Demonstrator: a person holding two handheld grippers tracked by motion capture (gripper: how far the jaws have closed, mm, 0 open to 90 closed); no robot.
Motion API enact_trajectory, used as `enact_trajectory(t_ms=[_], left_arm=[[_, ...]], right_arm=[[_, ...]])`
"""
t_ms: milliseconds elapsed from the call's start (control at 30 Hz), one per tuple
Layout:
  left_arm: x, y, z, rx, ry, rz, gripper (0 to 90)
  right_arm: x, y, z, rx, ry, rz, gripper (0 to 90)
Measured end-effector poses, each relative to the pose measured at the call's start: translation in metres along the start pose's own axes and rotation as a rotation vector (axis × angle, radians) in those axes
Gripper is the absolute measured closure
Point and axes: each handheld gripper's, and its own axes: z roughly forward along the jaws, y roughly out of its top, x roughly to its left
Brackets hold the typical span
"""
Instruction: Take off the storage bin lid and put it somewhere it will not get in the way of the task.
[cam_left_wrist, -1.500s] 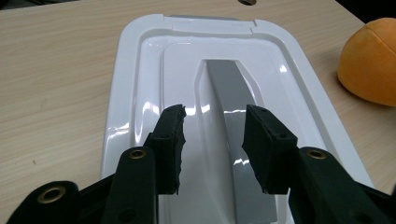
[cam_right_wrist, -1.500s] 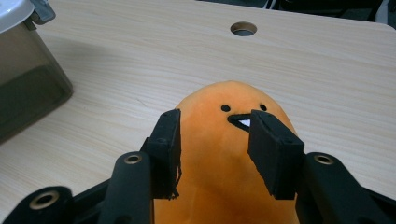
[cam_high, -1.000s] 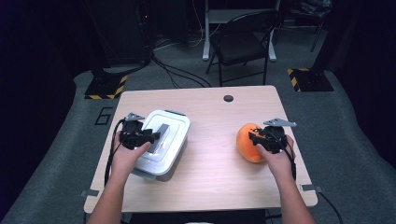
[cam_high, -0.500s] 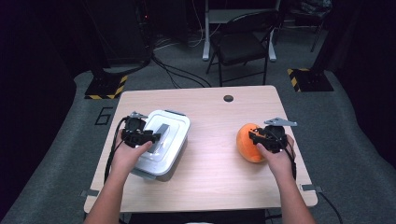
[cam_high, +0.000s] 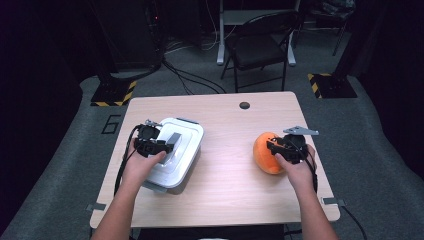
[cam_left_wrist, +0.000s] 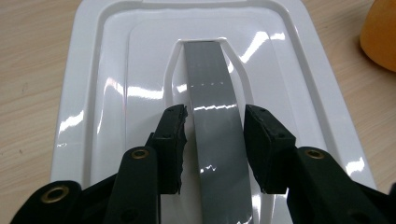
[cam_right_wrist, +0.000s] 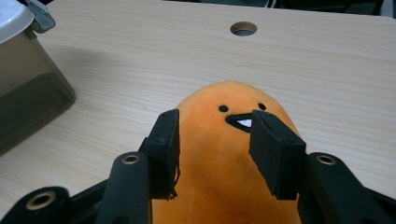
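Note:
A white lidded container (cam_high: 184, 152) with a grey handle strip (cam_left_wrist: 208, 74) stands on the left half of the table. My left gripper (cam_high: 166, 145) hovers over its lid (cam_left_wrist: 121, 70), open, with one jaw on each side of the handle (cam_high: 173, 139); in the left gripper view, the gripper (cam_left_wrist: 215, 112) leaves small gaps to the strip. On the right half lies an orange plush toy (cam_high: 262, 152) with dot eyes and a small mouth. My right gripper (cam_high: 274, 148) is open at the toy's top, its jaws straddling the plush (cam_right_wrist: 217, 154), as the right gripper view (cam_right_wrist: 215, 116) shows.
The wooden table (cam_high: 225, 192) has a round cable hole (cam_high: 244, 105) near its far edge. Bare tabletop lies between container and toy. A folding chair (cam_high: 260, 47) and floor cables sit beyond the table. The container's clear wall and a latch (cam_right_wrist: 39, 18) show at the left.
My left gripper has crept slightly along the lid toward the handle. The right gripper and the plush have hardly moved.

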Motion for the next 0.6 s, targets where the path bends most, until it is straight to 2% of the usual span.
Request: enact_trajectory(t_ms=[233, 600], left_arm=[[-0.0028, 0.0006, 0.0018, 0.005, 0.013, 0.013, 62.7], [-0.0031, 0.0010, 0.0005, -0.001, 0.017, -0.001, 64.6]], right_arm=[[0.0004, -0.0009, 0.0015, 0.006, 0.001, 0.001, 52.5], [-0.0017, -0.0017, 0.0020, 0.005, 0.000, 0.010, 52.4]])
